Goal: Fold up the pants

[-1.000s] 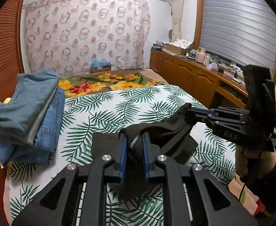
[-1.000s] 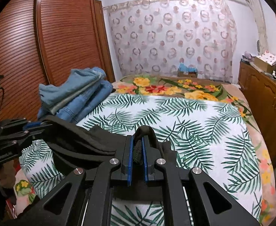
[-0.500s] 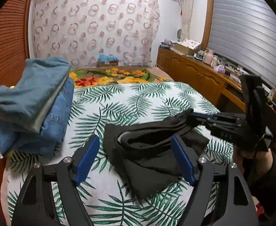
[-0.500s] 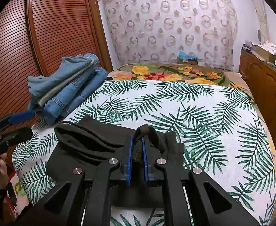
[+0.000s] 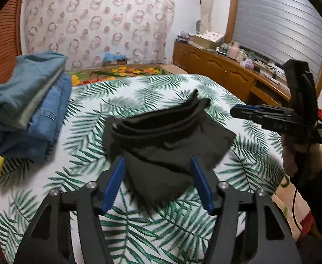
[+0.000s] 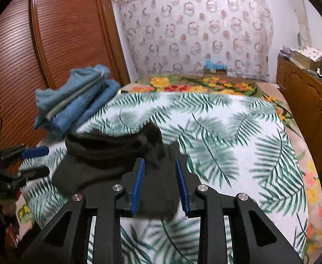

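The black pants (image 5: 165, 140) lie folded in a loose bundle on the palm-leaf bedspread (image 5: 139, 231); they also show in the right wrist view (image 6: 117, 158). My left gripper (image 5: 157, 176) is open and empty, just in front of the bundle, blue pads on either side of its near corner. My right gripper (image 6: 158, 176) is open and empty above the bundle's right end. In the left wrist view the right gripper (image 5: 240, 112) is seen side-on, clear of the cloth. In the right wrist view the left gripper (image 6: 34, 160) shows at the left edge, its fingers apart.
A stack of folded blue jeans (image 5: 26, 103) lies at the bed's left side, also in the right wrist view (image 6: 77, 96). A wooden sideboard (image 5: 222, 74) with small items runs along the right. A louvred wardrobe (image 6: 51, 50) stands on the left.
Both grippers have let go of the black pants: the left opened first, then the right. Both drew back a little and the bundle now rests on the bed.
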Demonstrator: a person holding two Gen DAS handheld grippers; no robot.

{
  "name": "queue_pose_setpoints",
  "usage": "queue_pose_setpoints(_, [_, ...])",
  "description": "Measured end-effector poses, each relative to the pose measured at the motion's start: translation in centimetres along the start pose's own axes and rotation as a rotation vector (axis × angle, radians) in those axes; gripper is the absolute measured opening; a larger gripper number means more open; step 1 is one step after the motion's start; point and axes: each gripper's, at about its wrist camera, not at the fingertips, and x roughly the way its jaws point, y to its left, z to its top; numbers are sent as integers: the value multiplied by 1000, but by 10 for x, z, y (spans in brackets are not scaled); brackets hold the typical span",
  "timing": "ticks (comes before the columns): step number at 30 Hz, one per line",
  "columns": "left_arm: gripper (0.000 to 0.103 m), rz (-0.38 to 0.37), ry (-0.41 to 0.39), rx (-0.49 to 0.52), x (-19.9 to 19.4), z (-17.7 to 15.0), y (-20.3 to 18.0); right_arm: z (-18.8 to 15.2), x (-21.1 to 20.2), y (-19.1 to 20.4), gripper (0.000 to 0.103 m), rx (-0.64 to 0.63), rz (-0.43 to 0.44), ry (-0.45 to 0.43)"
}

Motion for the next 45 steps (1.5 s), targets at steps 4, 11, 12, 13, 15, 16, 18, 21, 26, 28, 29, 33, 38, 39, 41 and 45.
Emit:
queue_pose_setpoints(4, [50, -12, 48, 9, 13, -10, -4, -4, 11, -2, 30, -10, 14, 59])
queue_pose_setpoints(11, [37, 24, 99, 11, 26, -20, -2, 1, 29, 5, 30, -32, 15, 117])
queue_pose_setpoints(12, [37, 23, 102, 10, 26, -20, -1, 2, 32, 8, 30, -45, 7, 125])
queue_pose_setpoints(13, [36, 21, 103, 6, 26, -19, -1, 2, 34, 9, 30, -56, 2, 128])
queue_pose_setpoints(15, [36, 21, 102, 4, 25, -20, -1, 2, 39, 12, 30, -68, 1, 131])
queue_pose_setpoints(16, [36, 21, 102, 3, 25, -20, -1, 2, 39, 12, 30, -71, -2, 134])
queue_pose_setpoints(18, [36, 24, 103, 3, 27, -21, -1, 3, 43, 11, 30, -71, -9, 143])
queue_pose_setpoints(21, [31, 27, 98, 5, 26, -22, -1, 1, 48, 12, 29, -74, -12, 161])
queue_pose_setpoints(26, [10, 16, 74, -13, 20, -19, 3, -1, 42, 16, 7, -92, 10, 152])
queue_pose_setpoints(28, [7, 9, 66, 4, 13, -17, 1, -3, 33, 15, 6, -82, 18, 132])
queue_pose_setpoints(29, [7, 9, 57, 7, 9, -16, 1, -4, 29, 14, 6, -72, 23, 123])
queue_pose_setpoints(33, [5, 5, 24, 6, -5, -9, 3, -13, 8, 15, 6, -64, 39, 94])
queue_pose_setpoints(38, [4, 11, -4, 10, -20, -8, 4, -20, -14, 17, 4, -63, 32, 62])
queue_pose_setpoints(39, [5, 10, -6, 5, -20, -8, 5, -21, -17, 15, 4, -61, 25, 58])
queue_pose_setpoints(41, [5, -16, 10, -21, -17, -9, 8, -23, -17, 12, 4, -56, 15, 60])
queue_pose_setpoints(45, [31, 21, 38, -20, -6, -14, 11, -22, -11, 9, 4, -34, 9, 70])
